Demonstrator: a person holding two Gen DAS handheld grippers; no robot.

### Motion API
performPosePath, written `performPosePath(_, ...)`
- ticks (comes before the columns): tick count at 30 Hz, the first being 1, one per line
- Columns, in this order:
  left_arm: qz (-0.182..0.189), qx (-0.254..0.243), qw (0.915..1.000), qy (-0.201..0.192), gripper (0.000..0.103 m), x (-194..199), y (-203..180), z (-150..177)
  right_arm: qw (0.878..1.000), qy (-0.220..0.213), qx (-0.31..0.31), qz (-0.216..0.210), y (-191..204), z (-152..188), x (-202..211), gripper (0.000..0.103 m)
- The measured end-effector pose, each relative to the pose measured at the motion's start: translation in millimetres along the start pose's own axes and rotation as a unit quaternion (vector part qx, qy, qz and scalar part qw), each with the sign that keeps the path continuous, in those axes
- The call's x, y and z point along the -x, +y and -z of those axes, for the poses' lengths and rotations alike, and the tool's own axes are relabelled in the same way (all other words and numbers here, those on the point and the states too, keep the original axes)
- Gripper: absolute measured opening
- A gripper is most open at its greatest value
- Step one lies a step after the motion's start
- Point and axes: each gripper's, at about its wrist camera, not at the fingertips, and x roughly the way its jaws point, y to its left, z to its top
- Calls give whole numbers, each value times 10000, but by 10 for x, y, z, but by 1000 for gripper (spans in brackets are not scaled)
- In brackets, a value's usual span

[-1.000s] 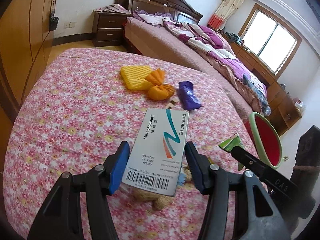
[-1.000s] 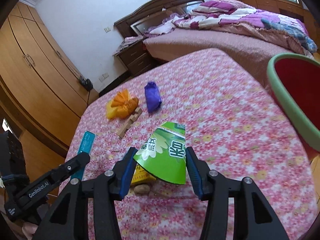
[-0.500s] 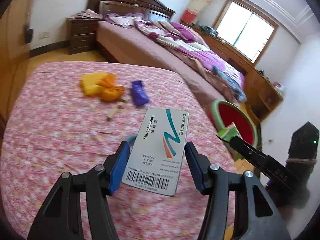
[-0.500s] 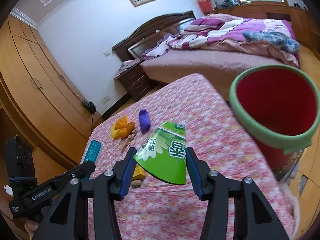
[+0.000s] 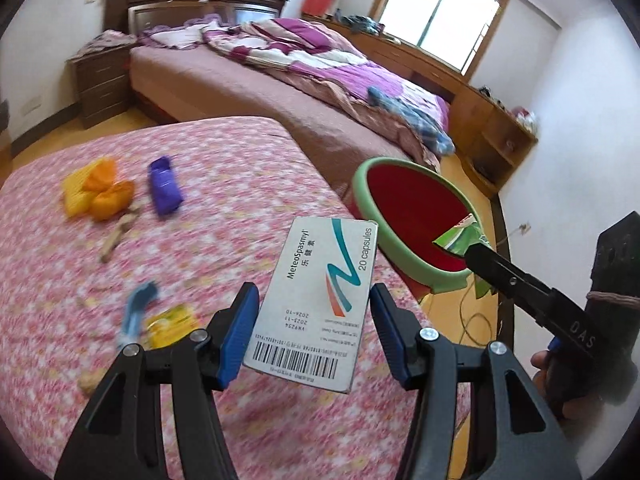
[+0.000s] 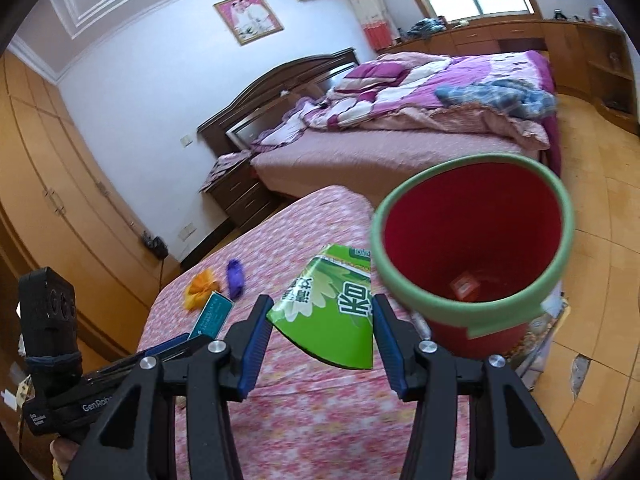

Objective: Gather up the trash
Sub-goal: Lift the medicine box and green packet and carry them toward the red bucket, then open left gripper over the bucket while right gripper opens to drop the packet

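Carrying trash toward the bin looks like the step in hand, with both pieces lifted clear of the pink flowered bedspread (image 5: 240,168). The left hand-held gripper (image 5: 314,334) is clamped on a flat white cardboard medicine box with a teal and orange swoosh (image 5: 320,300), its blue pads pressing the long edges while the box tilts up over the near corner of the bed. The right hand-held gripper (image 6: 318,340) pinches a torn green printed paper carton (image 6: 328,320), held just beside the near rim of the red plastic bucket with a pale green rim (image 6: 472,240). In the left wrist view that carton's tip reaches over the bucket's rim, so the right piece appears closest to disposal.

The bucket stands on the floor beside the bed, and a small scrap lies at its bottom. Left behind on the bedspread are an orange crumpled wrapper on a yellow pad (image 5: 100,196), a purple crumpled packet (image 5: 164,184), a small wooden stick (image 5: 116,236), a blue-handled brush (image 5: 136,312) and a yellow packet (image 5: 172,324).

The next move likely calls for bringing each piece fully over the red opening, not the rim, before the jaws let go; the light carton could catch the edge and fall outside.
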Motion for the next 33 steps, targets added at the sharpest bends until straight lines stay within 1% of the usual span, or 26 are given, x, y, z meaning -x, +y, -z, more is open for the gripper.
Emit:
performPosePath(7,-75,-421,9988,254,58,-472,-349,-237,9984,-198,-377,363,-469,-77,18,53)
performPosePath(10,-54,-553,9980,318,58,-693,-480,-348,9971,-269,-512,502,-668,-122,24,53)
performPosePath(14,80,-686,9963,515,58,-976,-669,-451,9948,-335,-718,633,-934,-180,28,53)
performPosePath(16,163,-761,9954,550,58,-1069,-754,-476,9938,-377,-795,687,-1041,-194,37,53)
performPosePath(20,198,-929,9934,642,58,-1290,-878,-541,9918,-390,-928,787,-1199,-214,8,53)
performPosePath(23,277,-966,9932,594,58,-1392,-935,-578,9908,-377,-1006,826,-1275,-196,-16,54)
performPosePath(26,203,-967,9941,457,58,-1451,-959,-610,9905,-335,-1053,824,-1330,-190,-50,54)
performPosePath(31,311,-811,9951,483,58,-1495,-906,-641,9911,-306,-1036,777,-1352,-167,-96,54)
performPosePath(33,295,-747,9957,471,58,-1470,-865,-645,9910,-284,-1054,777,-1363,-161,-137,54)
